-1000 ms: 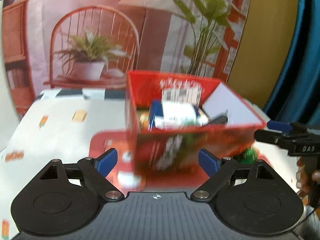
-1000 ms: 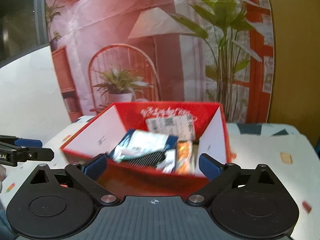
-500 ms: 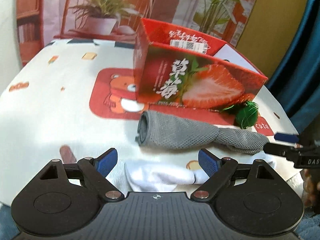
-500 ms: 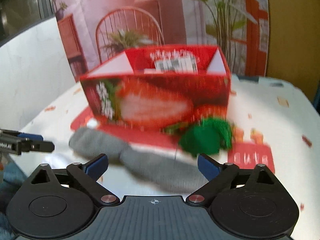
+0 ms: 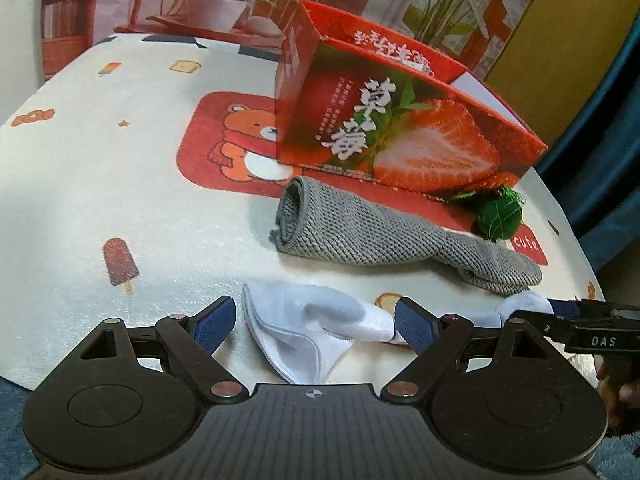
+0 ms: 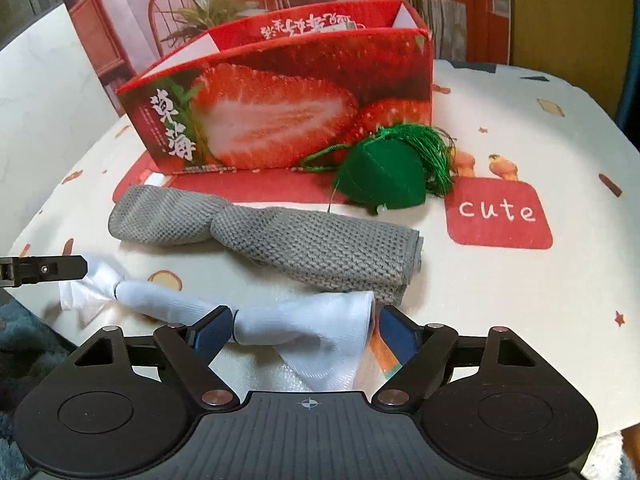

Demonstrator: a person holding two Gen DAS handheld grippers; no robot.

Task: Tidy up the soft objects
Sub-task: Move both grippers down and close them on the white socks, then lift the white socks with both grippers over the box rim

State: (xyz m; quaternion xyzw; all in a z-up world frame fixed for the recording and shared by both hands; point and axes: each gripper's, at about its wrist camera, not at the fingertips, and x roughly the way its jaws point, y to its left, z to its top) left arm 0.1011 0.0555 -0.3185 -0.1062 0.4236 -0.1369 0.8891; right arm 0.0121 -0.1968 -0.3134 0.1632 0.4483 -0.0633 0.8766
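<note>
On worktop (image 5: pixel 120 208), approaching white sock (image 5: pixel 320 328) with both tongs (image 5: pixel 316 324) (image 6: pixel 306 326) apart; next, clamping and lifting toward box (image 6: pixel 280 92).

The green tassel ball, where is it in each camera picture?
Left wrist: green tassel ball sits right of centre, by the strawberry box's right corner.
Right wrist: it sits centre, before the box.
Shared landmark: grey cloth lying nearer each camera.
</note>
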